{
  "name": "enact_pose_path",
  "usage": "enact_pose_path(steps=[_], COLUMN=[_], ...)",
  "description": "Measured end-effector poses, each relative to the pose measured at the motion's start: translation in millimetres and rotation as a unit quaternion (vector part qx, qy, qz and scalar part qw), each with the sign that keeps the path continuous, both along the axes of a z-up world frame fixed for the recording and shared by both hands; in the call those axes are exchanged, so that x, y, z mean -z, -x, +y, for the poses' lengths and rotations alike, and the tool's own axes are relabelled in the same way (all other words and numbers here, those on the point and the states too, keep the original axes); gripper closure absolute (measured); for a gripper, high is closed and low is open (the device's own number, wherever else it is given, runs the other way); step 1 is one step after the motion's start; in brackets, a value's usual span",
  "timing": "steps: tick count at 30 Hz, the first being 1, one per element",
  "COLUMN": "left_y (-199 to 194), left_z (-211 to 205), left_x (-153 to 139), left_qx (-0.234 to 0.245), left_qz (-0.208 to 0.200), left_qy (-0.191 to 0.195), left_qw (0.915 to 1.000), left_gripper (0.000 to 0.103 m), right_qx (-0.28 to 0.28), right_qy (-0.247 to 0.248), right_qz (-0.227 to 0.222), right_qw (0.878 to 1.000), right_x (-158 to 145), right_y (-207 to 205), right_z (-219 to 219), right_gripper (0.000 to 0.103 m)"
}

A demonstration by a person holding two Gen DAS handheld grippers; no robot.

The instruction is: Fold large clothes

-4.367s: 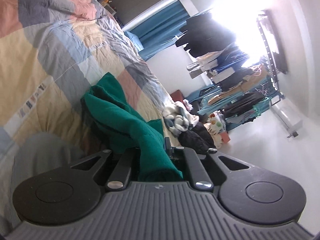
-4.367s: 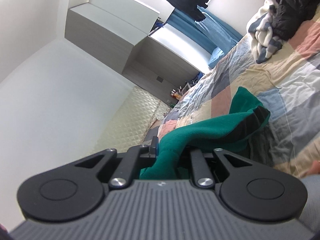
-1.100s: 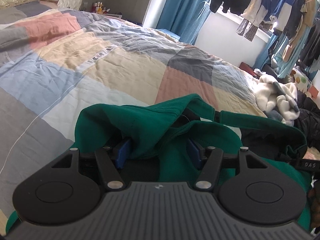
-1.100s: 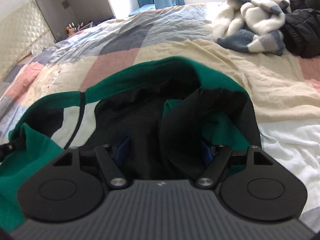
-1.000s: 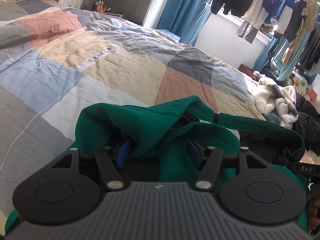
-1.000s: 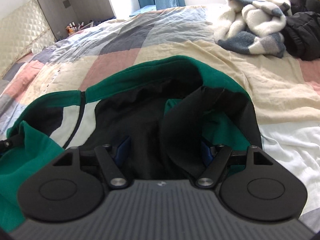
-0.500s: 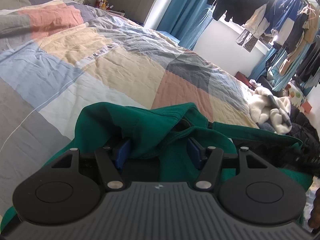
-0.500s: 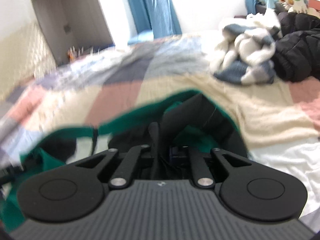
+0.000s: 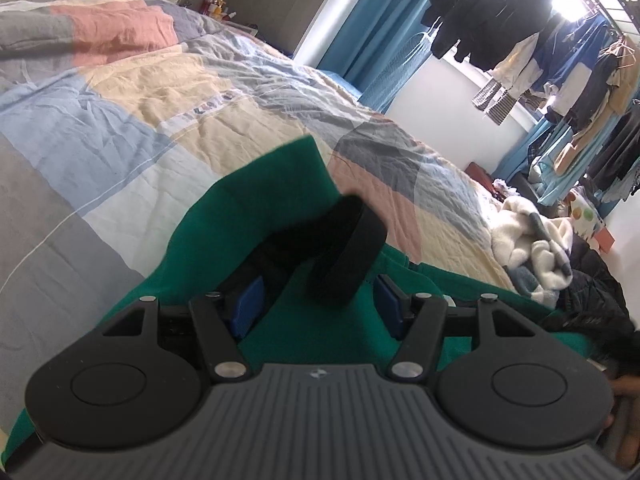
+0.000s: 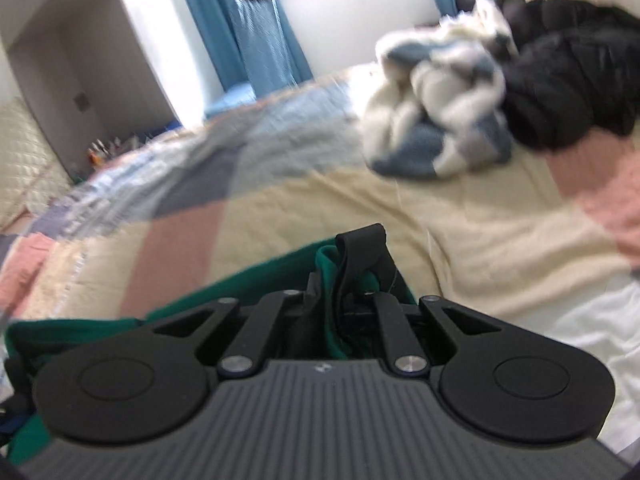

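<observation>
A green garment (image 9: 260,200) with black lining lies bunched on the patchwork quilt (image 9: 120,100). My left gripper (image 9: 316,304) is open, its blue pads (image 9: 248,304) apart. Green cloth and a thick black cuff (image 9: 348,248) lie between the pads, which do not press on them. In the right wrist view, which is blurred, my right gripper (image 10: 340,292) is shut on a bunch of the green garment (image 10: 248,284). A black band (image 10: 362,246) of that garment sticks up above the fingertips.
A white-and-blue fleece pile (image 10: 440,120) and a black jacket (image 10: 568,92) lie further along the bed. Clothes hang on a rack (image 9: 560,60) by the window, beside blue curtains (image 9: 372,40). A hand (image 9: 624,400) shows at the left view's lower right edge.
My right gripper went from open around the black-lined cloth to shut on it, and it shifted with the cloth. In the left view the green fold rose and a black cuff appeared between the pads.
</observation>
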State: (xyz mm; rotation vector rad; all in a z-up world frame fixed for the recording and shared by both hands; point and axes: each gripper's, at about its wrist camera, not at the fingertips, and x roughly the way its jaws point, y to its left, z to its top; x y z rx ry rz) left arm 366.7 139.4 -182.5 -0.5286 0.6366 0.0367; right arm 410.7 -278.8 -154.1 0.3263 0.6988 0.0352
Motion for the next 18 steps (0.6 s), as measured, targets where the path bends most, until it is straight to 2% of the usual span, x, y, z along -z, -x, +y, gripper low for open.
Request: enact_pose_path(steps=[4, 8, 11, 13, 18], left_y=[-7.2, -10.0, -9.0, -7.8, -5.8], left_z=[-4.1, -6.8, -6.7, -6.2, -3.9], left_x=[7.7, 11.6, 11.2, 9.9, 7.7], left_qx=[0.003, 0.004, 0.003, 0.002, -0.003], left_qz=[0.018, 0.024, 0.022, 0.019, 0.016], left_qy=[-0.014, -0.027, -0.027, -0.025, -0.018], left_qw=[0.9997, 0.9993, 0.9994, 0.9995, 0.9997], left_gripper=[0.037, 0.037, 0.037, 0.037, 0.037], right_qx=[-0.001, -0.004, -0.015, -0.018, -0.031], right_qy=[-0.010, -0.018, -0.019, -0.019, -0.035], right_qz=[0.039, 0.039, 0.023, 0.006, -0.033], right_qw=[0.999, 0.999, 0.999, 1.000, 0.998], right_x=[26.5, 18.4, 7.6, -0.5, -21.6], right_y=[-7.4, -3.7, 4.9, 12.7, 28.9], right_z=[0.9, -0.1, 0.6, 1.0, 2.5], right_gripper=[0.092, 0.085, 0.067, 0.042, 0.040])
